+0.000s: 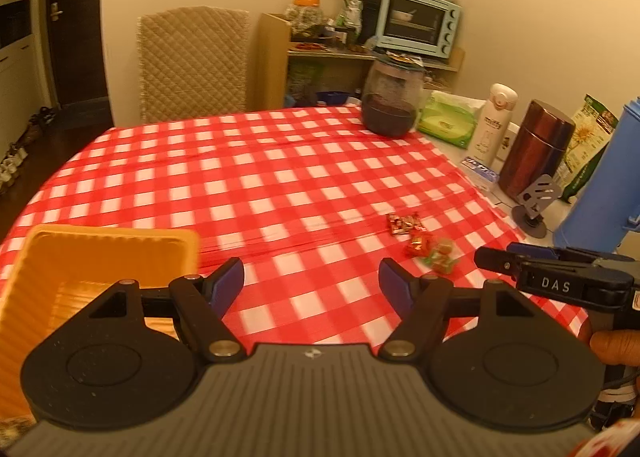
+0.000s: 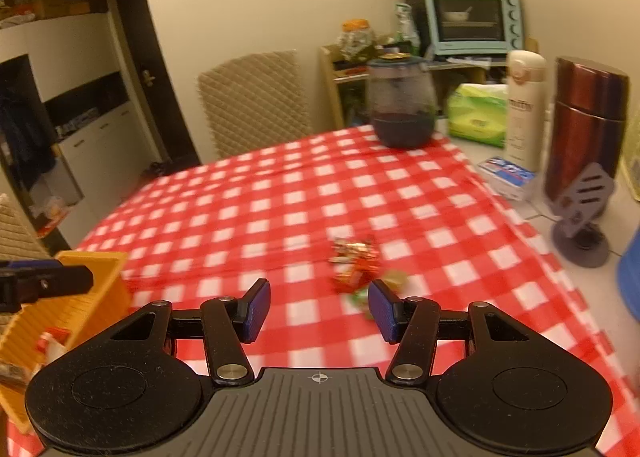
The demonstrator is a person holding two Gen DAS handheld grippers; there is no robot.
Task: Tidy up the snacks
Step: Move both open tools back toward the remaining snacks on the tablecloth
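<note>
Two grippers are above a table with a red and white checked cloth [image 1: 248, 177]. The left gripper [image 1: 311, 285] has its jaws wide apart, and nothing is between them. You can only see cloth in the gap. The right gripper [image 2: 319, 311] has its jaws apart too, and it holds nothing. Its blue pads [image 2: 257, 309] do not touch anything.

A little pile of candies [image 1: 420, 239] lies on the cloth. Some have red wrappers and some have green ones. They lie close together, out in the open part of the table. In the right wrist view the candies [image 2: 356, 267] look blurry. They sit just past the right gripper's tips, a bit nearer its right pad.

An orange bin [image 1: 100, 257] stands on the cloth at the near left, just beside the left gripper. In the right wrist view the bin [image 2: 92, 297] has some wrapped snacks inside, but they are too blurry to name. The bin is well apart from the candies.

In the left wrist view the right gripper [image 1: 496, 259] comes in from the right, close to the candies, and a hand [image 1: 616, 345] holds it.

At the far side of the cloth stands a dark jar [image 1: 392, 99]. Off the cloth to the right are a green pack [image 1: 448, 119], a white bottle [image 1: 494, 121], a brown flask [image 1: 534, 149] and a grey stand [image 1: 534, 203].
</note>
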